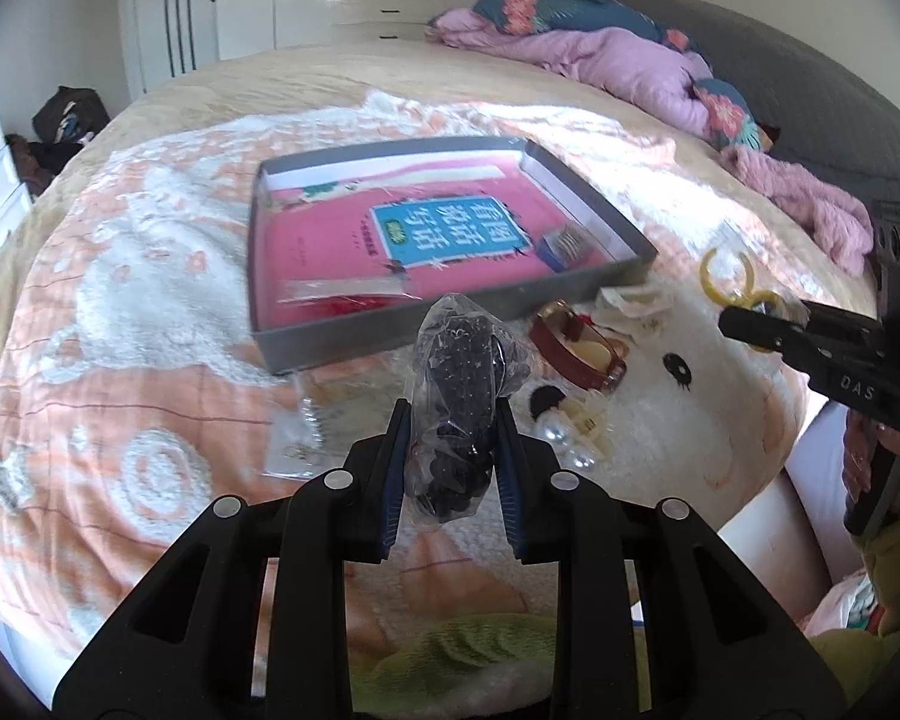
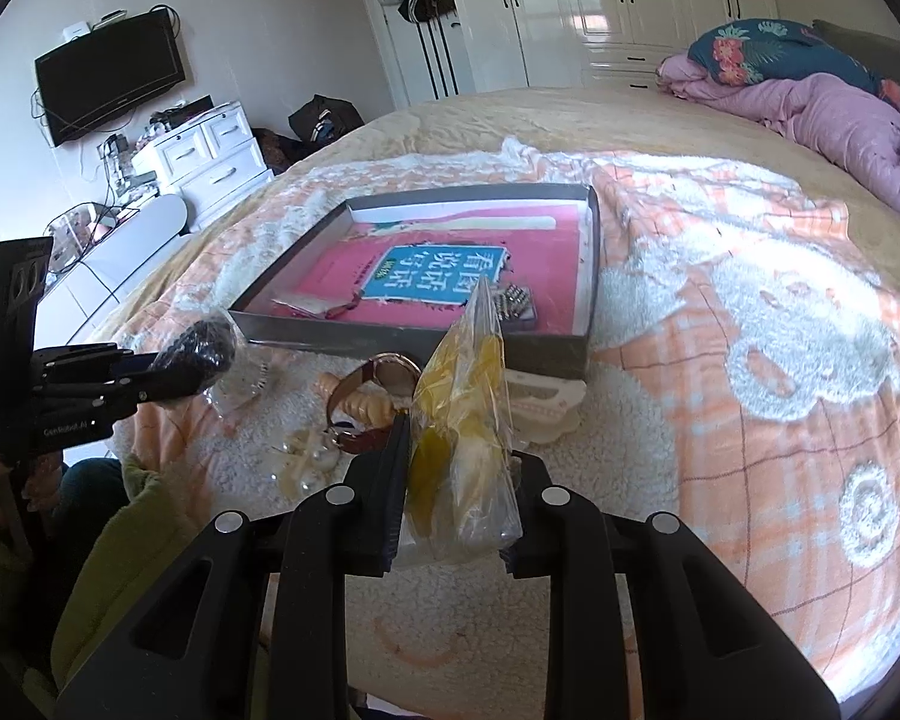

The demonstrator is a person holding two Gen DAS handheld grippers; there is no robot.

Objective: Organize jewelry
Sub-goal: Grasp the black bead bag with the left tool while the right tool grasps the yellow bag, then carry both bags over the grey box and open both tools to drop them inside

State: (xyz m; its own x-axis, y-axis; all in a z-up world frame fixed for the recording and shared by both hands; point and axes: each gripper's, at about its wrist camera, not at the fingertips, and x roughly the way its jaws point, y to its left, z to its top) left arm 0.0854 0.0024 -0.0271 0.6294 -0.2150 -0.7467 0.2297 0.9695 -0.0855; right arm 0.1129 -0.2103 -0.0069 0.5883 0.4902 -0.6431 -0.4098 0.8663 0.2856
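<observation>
My left gripper [image 1: 450, 414] is shut on a clear bag of black beads [image 1: 459, 372], held above the blanket in front of the grey box [image 1: 450, 312]; it also shows in the right wrist view [image 2: 201, 354]. My right gripper [image 2: 459, 426] is shut on a clear bag with yellow bangles [image 2: 462, 414], just before the box [image 2: 414, 343]. The box holds a pink book [image 1: 402, 234] and a small blue item [image 1: 561, 246]. On the blanket lie a brown watch [image 1: 579, 351], pearl earrings [image 1: 570, 441], a white clip [image 1: 636, 300] and small clear packets [image 1: 297, 426].
The box and jewelry lie on an orange and white fleece blanket [image 2: 750, 312] spread over the bed. Purple bedding and floral pillows [image 1: 618, 60] lie at the far right. White drawers [image 2: 210, 162] and a wall TV [image 2: 111, 75] stand left of the bed.
</observation>
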